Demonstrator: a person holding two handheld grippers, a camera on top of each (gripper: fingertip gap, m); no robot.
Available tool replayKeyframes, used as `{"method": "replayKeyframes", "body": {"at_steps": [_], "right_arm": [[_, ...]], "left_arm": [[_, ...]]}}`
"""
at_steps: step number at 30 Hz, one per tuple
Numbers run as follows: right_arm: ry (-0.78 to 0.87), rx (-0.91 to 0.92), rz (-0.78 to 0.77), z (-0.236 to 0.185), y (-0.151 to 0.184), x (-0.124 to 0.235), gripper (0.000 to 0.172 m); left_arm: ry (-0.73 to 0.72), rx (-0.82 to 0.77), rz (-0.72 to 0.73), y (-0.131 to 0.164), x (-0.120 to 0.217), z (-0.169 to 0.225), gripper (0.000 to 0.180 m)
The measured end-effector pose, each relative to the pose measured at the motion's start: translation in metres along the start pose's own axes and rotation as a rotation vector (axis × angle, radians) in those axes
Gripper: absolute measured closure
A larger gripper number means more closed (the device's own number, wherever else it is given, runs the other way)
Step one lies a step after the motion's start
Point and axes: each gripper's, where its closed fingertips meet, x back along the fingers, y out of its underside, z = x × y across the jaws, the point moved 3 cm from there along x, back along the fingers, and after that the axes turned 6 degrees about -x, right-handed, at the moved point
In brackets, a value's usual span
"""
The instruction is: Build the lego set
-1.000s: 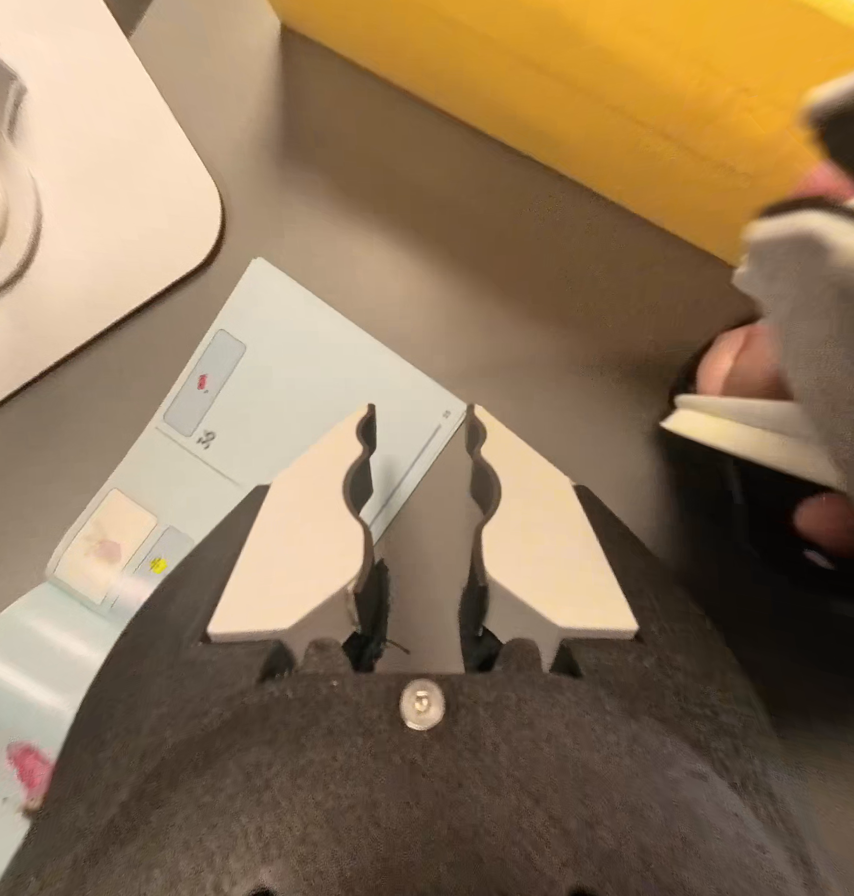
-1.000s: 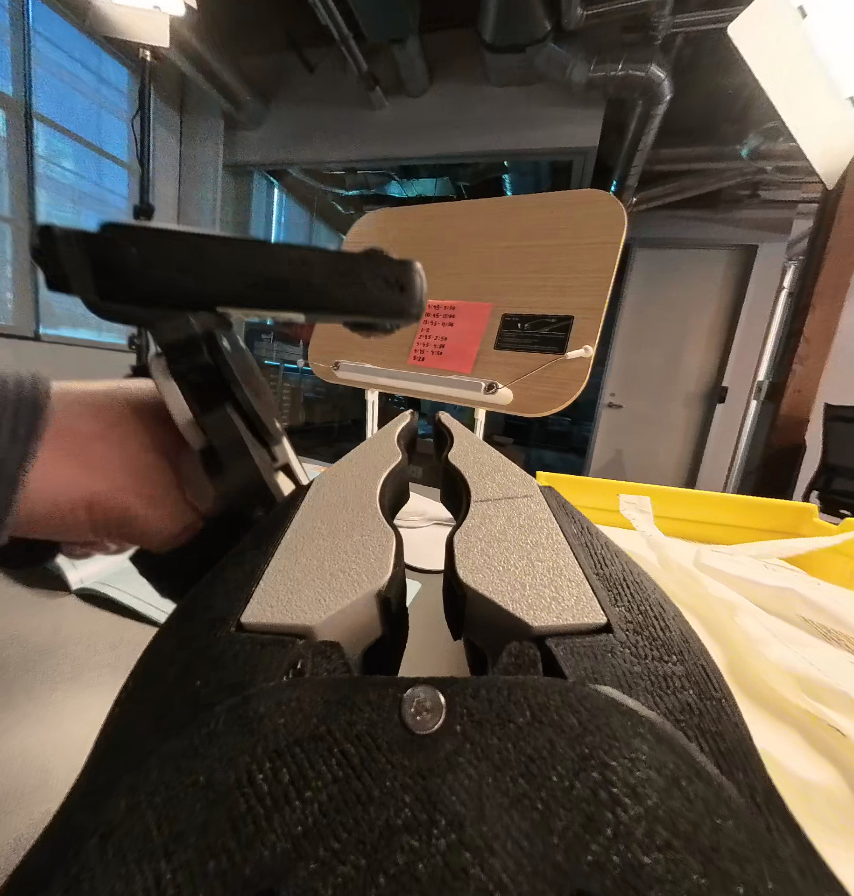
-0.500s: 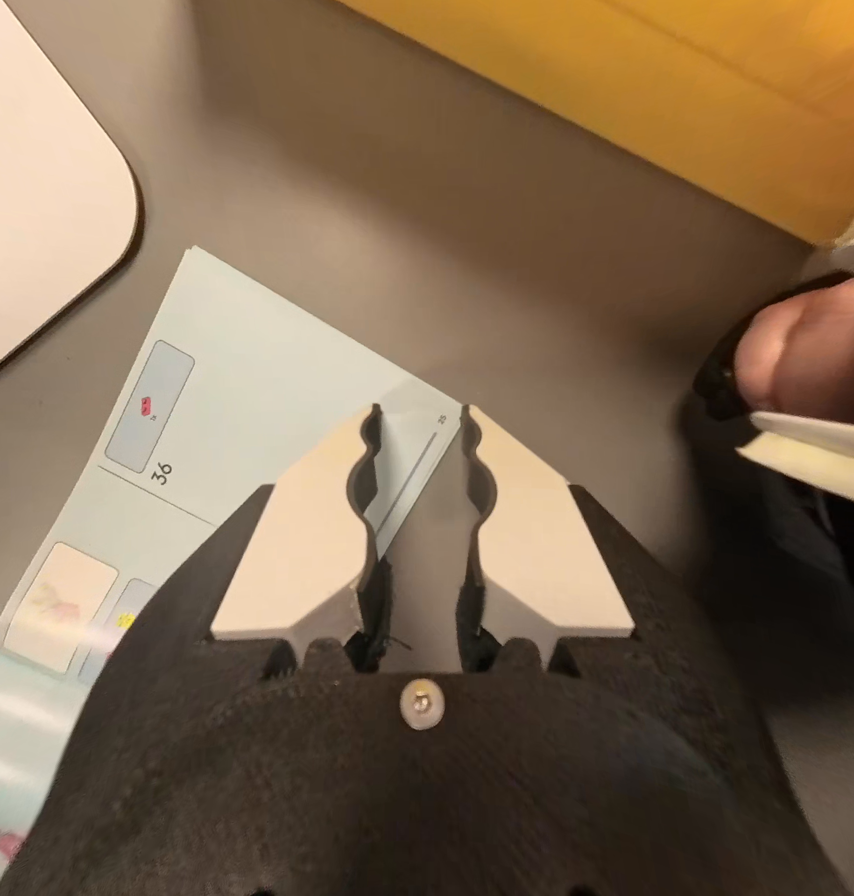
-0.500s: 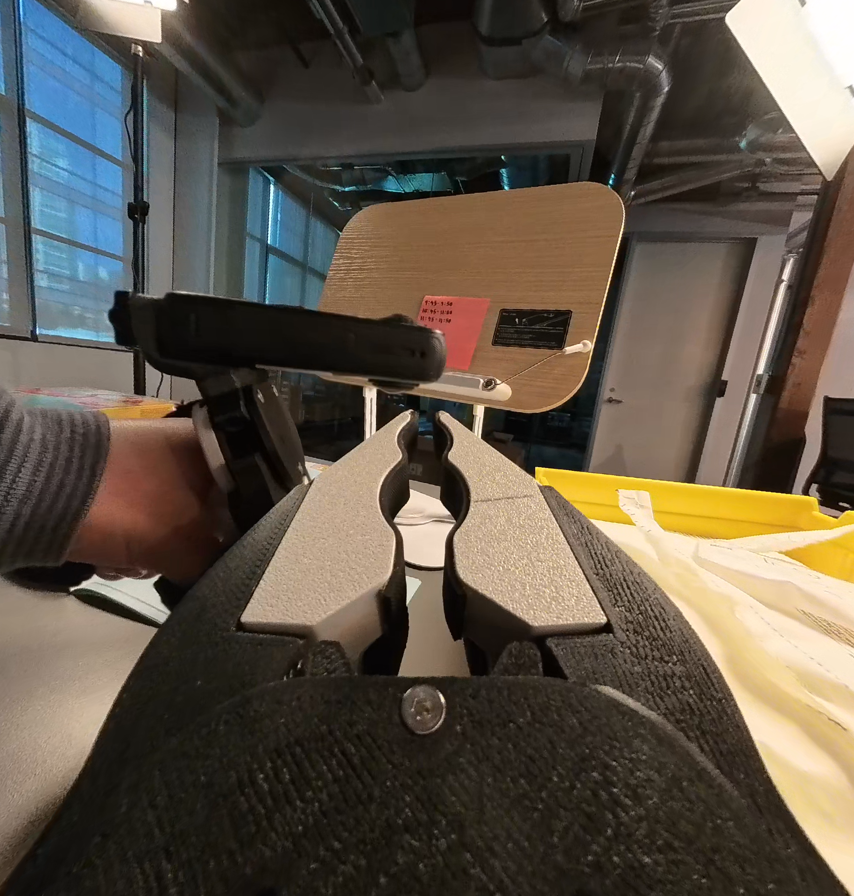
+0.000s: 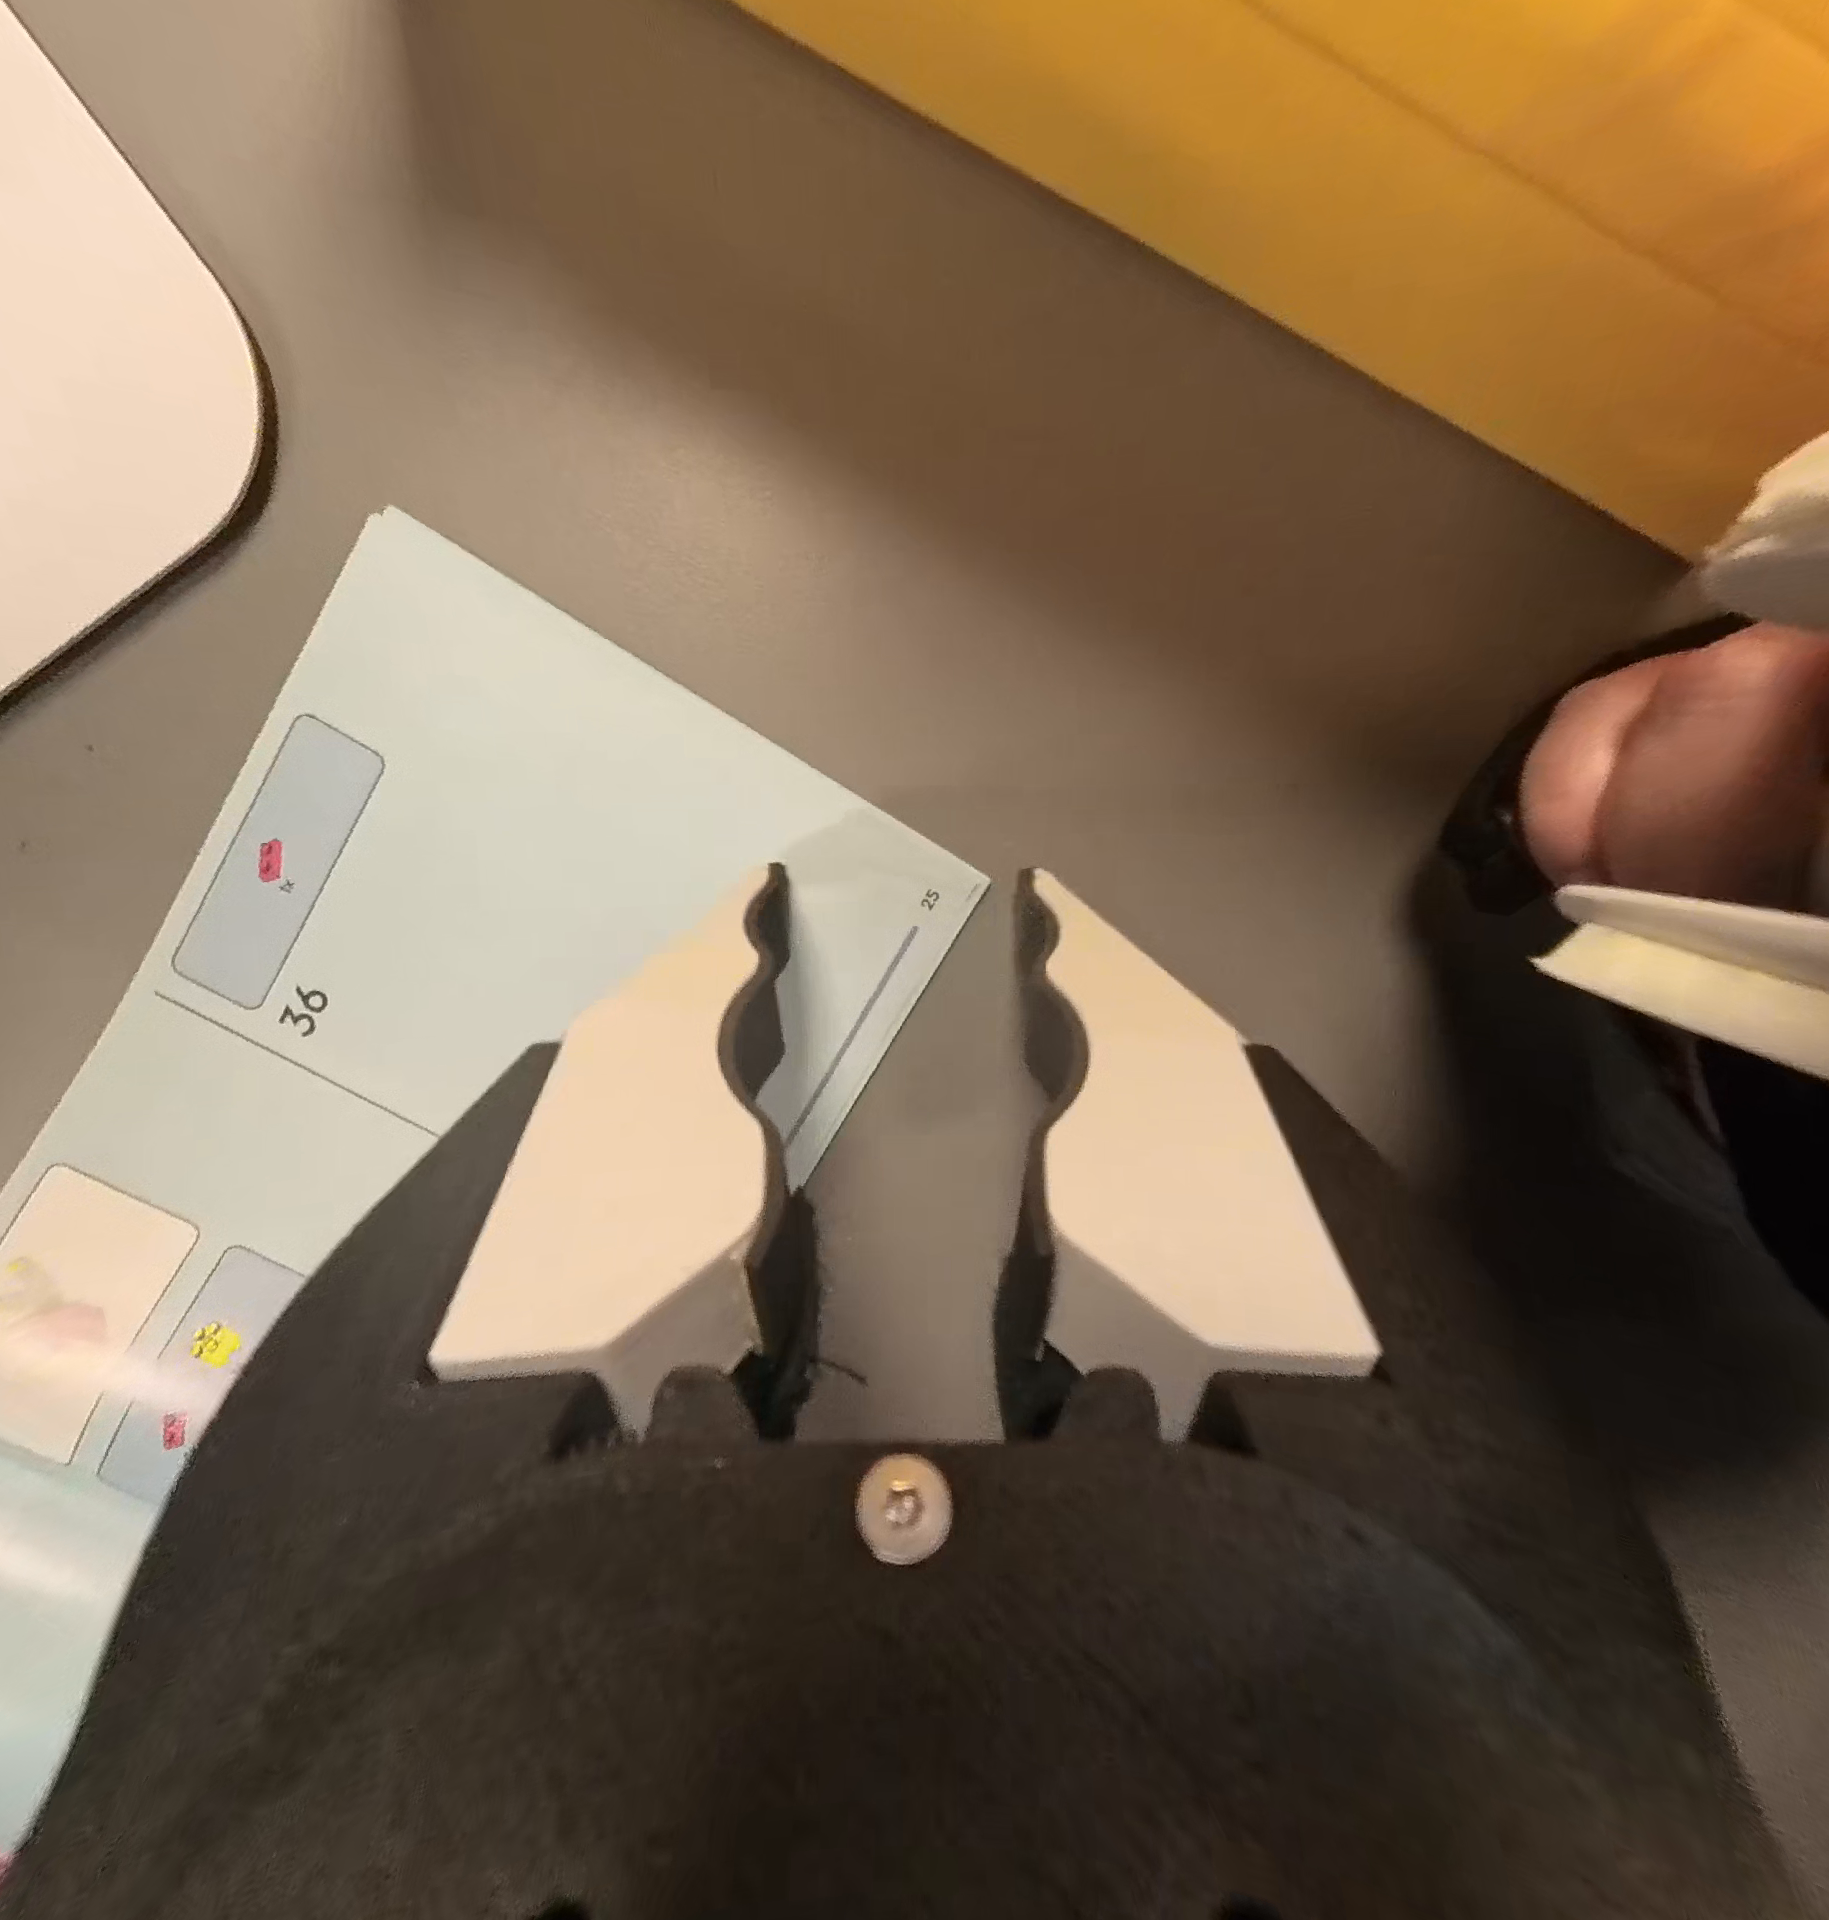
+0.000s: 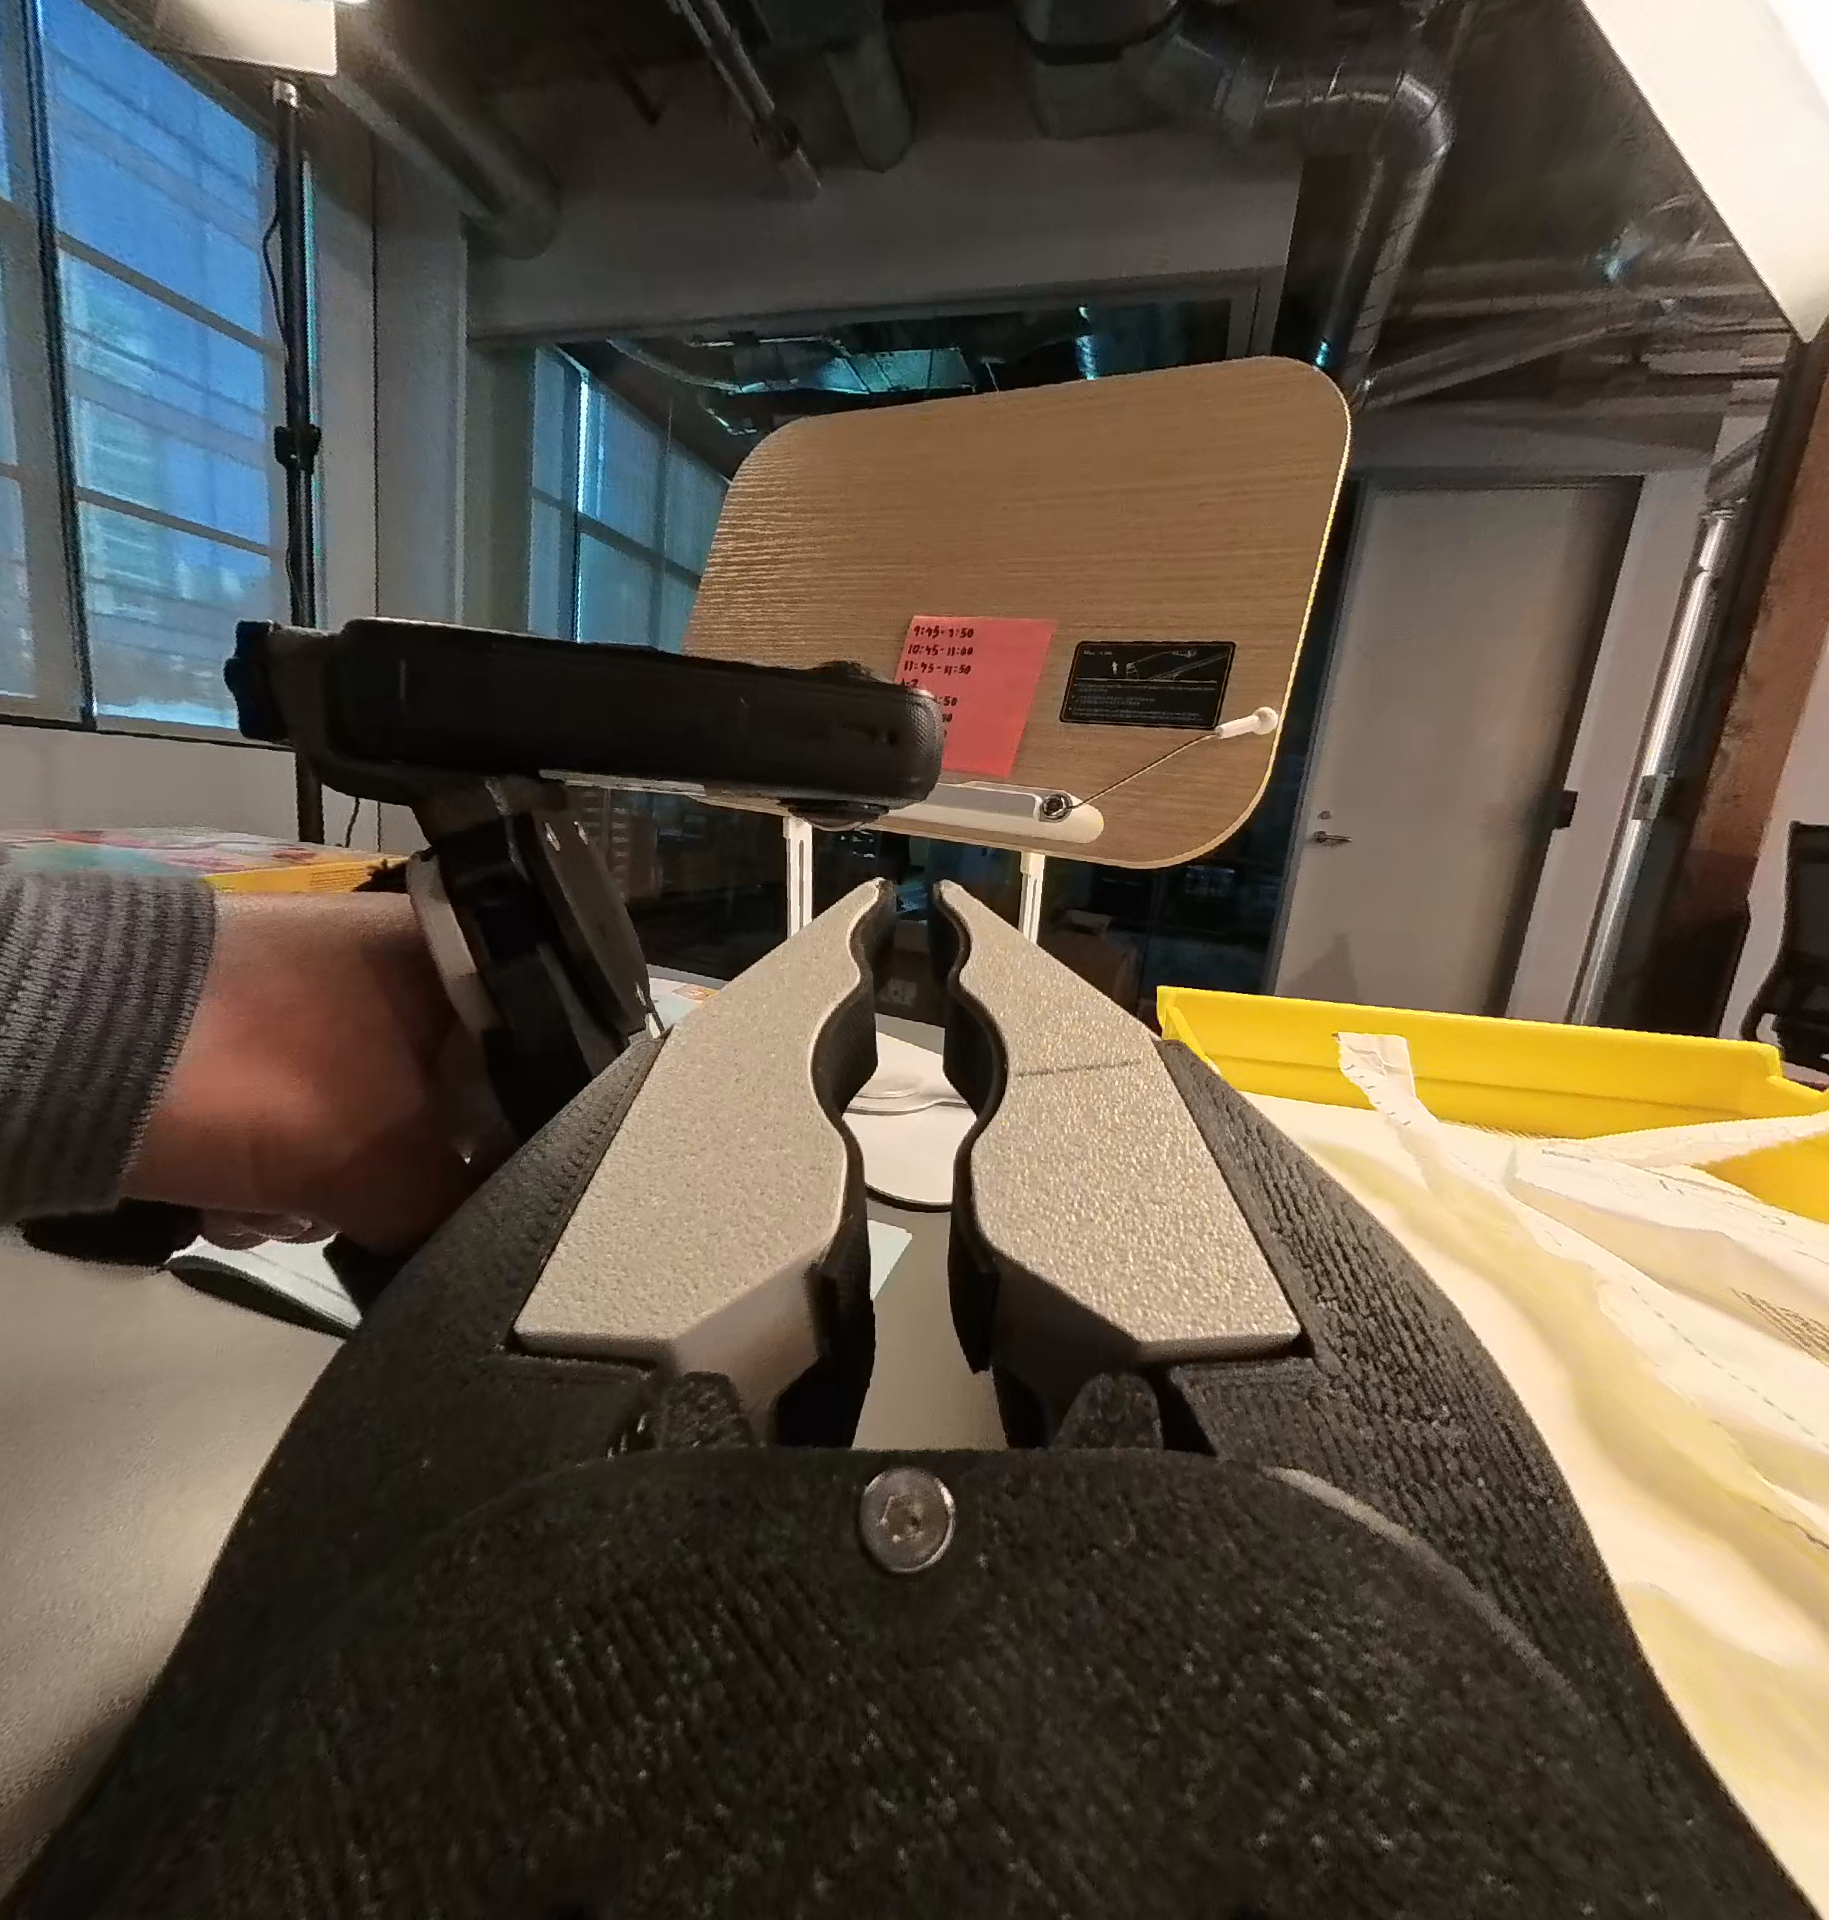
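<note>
Surface: a grey table. From left to right on it: a white rounded board, a pale blue instruction booklet lying flat, and the wall of a yellow bin.

My left gripper hangs over the booklet's right corner, jaws released, with nothing between them.

My right gripper points level into the room, its tips nearly together on air.

Room, left to right: tall windows, a tilted wooden stand bearing a pink note, a grey door.

The bin holds pale bags, cut off at the frame edge. The booklet's lower pages are blurred.
</note>
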Motion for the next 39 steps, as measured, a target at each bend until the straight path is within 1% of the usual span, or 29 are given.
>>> {"method": "replayKeyframes", "body": {"at_steps": [4, 7, 8, 9, 10, 12, 13, 14, 15, 18, 19, 20, 21, 22, 25, 30, 32, 36, 39], "right_arm": [[-0.002, -0.001, -0.003, 0.000, 0.001, 0.000, 0.168], [-0.003, -0.002, -0.005, 0.000, 0.001, 0.000, 0.168], [-0.003, -0.003, -0.006, 0.000, 0.001, -0.001, 0.168], [-0.003, -0.004, -0.006, 0.000, 0.001, -0.001, 0.168], [-0.004, -0.004, -0.007, 0.000, 0.001, -0.001, 0.168], [-0.004, -0.005, -0.008, 0.000, 0.001, -0.001, 0.168], [-0.004, -0.006, -0.008, 0.000, 0.001, -0.001, 0.168], [-0.004, -0.007, -0.008, 0.000, 0.001, -0.001, 0.168], [-0.004, -0.007, -0.008, 0.000, 0.001, -0.001, 0.168], [-0.005, -0.008, -0.009, 0.000, 0.001, -0.001, 0.168], [-0.005, -0.008, -0.010, 0.000, 0.002, -0.001, 0.168], [-0.006, -0.009, -0.011, 0.000, 0.002, -0.001, 0.168], [-0.006, -0.009, -0.010, 0.000, 0.002, -0.001, 0.168], [-0.006, -0.009, -0.010, 0.000, 0.002, -0.001, 0.168], [-0.007, -0.010, -0.011, 0.000, 0.002, -0.001, 0.168], [-0.009, -0.015, -0.013, 0.000, 0.002, -0.001, 0.168], [-0.009, -0.017, -0.015, 0.000, 0.002, -0.001, 0.168], [-0.010, -0.020, -0.017, 0.000, 0.002, -0.001, 0.168], [-0.023, -0.027, -0.033, -0.002, 0.005, -0.002, 0.168]], "left_arm": [[-0.031, -0.005, -0.013, 0.002, 0.000, -0.005, 0.156], [-0.012, 0.005, -0.013, 0.003, 0.001, -0.006, 0.161], [0.004, 0.009, -0.010, 0.003, 0.002, -0.004, 0.158], [0.020, 0.012, -0.003, 0.003, 0.002, -0.002, 0.150], [0.020, 0.011, 0.002, 0.003, 0.002, -0.001, 0.140], [0.001, -0.018, -0.002, 0.003, 0.001, 0.000, 0.129], [-0.017, -0.042, -0.007, 0.004, 0.001, 0.000, 0.129], [-0.039, -0.065, -0.014, 0.005, 0.000, 0.000, 0.132], [-0.037, -0.094, -0.004, 0.004, 0.001, 0.003, 0.145], [-0.045, -0.171, 0.033, 0.004, 0.000, 0.009, 0.162], [-0.038, -0.183, 0.045, 0.004, 0.000, 0.011, 0.169], [-0.033, -0.184, 0.052, 0.005, 0.000, 0.012, 0.171], [-0.020, -0.177, 0.058, 0.005, 0.000, 0.012, 0.178], [-0.025, -0.165, 0.058, 0.006, 0.001, 0.010, 0.180], [-0.048, -0.124, 0.048, 0.010, 0.004, 0.000, 0.180], [-0.112, -0.022, 0.105, 0.009, 0.019, -0.020, 0.180], [-0.104, -0.004, 0.128, 0.008, 0.024, -0.022, 0.180], [-0.220, -0.021, 0.078, 0.013, 0.031, -0.036, 0.180], [-0.244, 0.023, 0.032, 0.018, 0.036, -0.044, 0.180]]}}
